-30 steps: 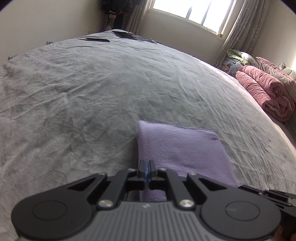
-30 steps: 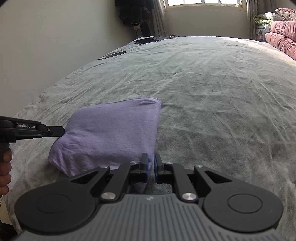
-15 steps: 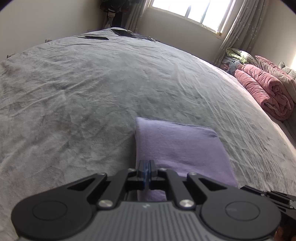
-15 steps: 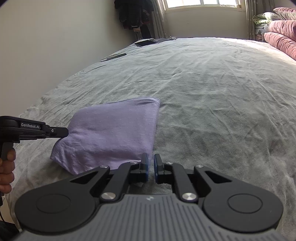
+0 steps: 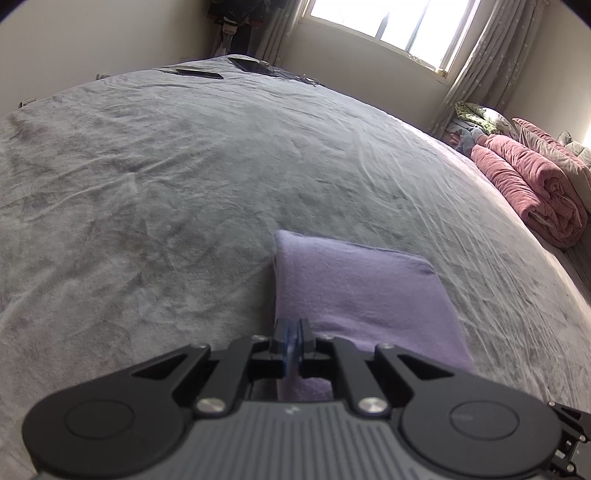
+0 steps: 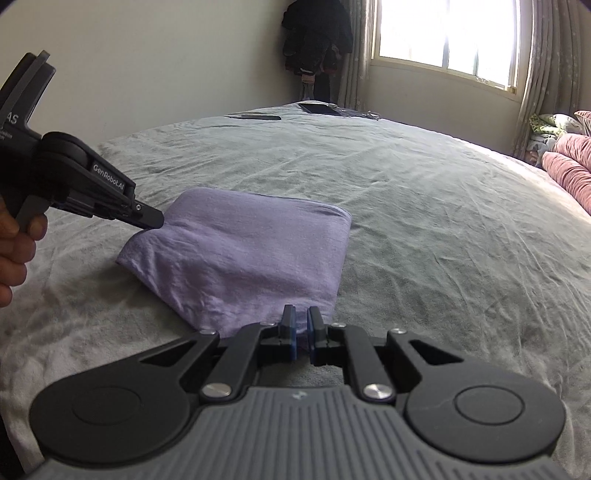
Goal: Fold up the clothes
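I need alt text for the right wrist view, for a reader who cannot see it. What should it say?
A folded purple cloth lies on a wide grey bedspread; the left tool, held by a hand, pinches the cloth's left corner. The right tool in the foreground has a narrow gap between its fingers, at the cloth's near edge. Behind are a bright window and a rolled pink blanket.
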The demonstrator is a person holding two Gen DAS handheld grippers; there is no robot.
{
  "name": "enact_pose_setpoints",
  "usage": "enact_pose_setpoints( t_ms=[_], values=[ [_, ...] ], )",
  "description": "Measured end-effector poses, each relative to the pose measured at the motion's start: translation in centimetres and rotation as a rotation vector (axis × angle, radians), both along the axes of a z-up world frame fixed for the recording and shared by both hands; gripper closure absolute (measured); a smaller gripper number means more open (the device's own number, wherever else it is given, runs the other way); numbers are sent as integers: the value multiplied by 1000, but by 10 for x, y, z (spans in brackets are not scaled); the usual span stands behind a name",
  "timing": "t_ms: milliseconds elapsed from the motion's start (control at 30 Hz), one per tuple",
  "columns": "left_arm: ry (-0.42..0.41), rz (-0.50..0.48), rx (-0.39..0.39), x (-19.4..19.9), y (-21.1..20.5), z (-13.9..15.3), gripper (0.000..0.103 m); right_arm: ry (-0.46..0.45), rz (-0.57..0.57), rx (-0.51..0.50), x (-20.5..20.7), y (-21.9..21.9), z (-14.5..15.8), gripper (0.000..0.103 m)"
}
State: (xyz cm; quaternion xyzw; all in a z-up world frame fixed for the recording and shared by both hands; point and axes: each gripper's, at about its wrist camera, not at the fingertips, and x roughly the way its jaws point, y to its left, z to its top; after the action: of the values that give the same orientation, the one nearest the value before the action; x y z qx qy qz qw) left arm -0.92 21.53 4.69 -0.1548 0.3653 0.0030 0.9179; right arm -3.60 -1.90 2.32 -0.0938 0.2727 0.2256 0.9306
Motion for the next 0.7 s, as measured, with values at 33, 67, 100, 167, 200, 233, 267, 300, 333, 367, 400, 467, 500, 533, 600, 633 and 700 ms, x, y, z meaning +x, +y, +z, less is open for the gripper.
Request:
enact_pose_setpoints(
  t_ms=[33,67,100,167,200,233,267,300,333,367,400,467,500,533,600,633,700],
  values=[
    [5,-7,9,0,-2,-2,100,2,-1,-4,-1,1,-1,91],
    [7,-8,21,0,-4,-3,100,6,-1,-8,-1,3,-2,91],
    [8,-8,30,0,-5,-4,100,9,0,-12,-2,4,-4,91],
    [11,-2,23,0,-3,-4,100,17,5,-16,-2,4,-6,91],
    [13,0,22,0,-3,-5,100,23,8,-18,-3,5,-8,91],
    [14,1,22,0,-3,-5,100,29,10,-19,-3,5,-9,91],
    [15,0,29,0,-4,-6,99,35,10,-20,-3,5,-10,91],
    [16,0,36,0,-5,-7,99,42,10,-20,-2,5,-12,91],
    [16,0,40,1,-5,-7,99,46,10,-19,-2,5,-13,91],
    [17,0,45,1,-5,-7,99,48,10,-17,-2,5,-13,91],
    [17,1,45,1,-5,-7,99,50,10,-15,-2,5,-13,91],
    [18,3,43,1,-5,-7,99,52,10,-13,-3,4,-11,92],
    [19,4,42,1,-5,-6,99,52,8,-12,-3,4,-11,92],
    [18,9,45,0,-5,-5,99,50,5,-11,-4,4,-9,92],
    [16,17,50,-1,-5,-1,99,44,0,-9,-4,2,-7,92],
    [9,21,66,-3,-6,2,99,35,-3,-10,-4,0,-4,92],
    [-14,19,110,-7,-10,8,99,17,-9,-11,-3,0,0,92]
  ],
)
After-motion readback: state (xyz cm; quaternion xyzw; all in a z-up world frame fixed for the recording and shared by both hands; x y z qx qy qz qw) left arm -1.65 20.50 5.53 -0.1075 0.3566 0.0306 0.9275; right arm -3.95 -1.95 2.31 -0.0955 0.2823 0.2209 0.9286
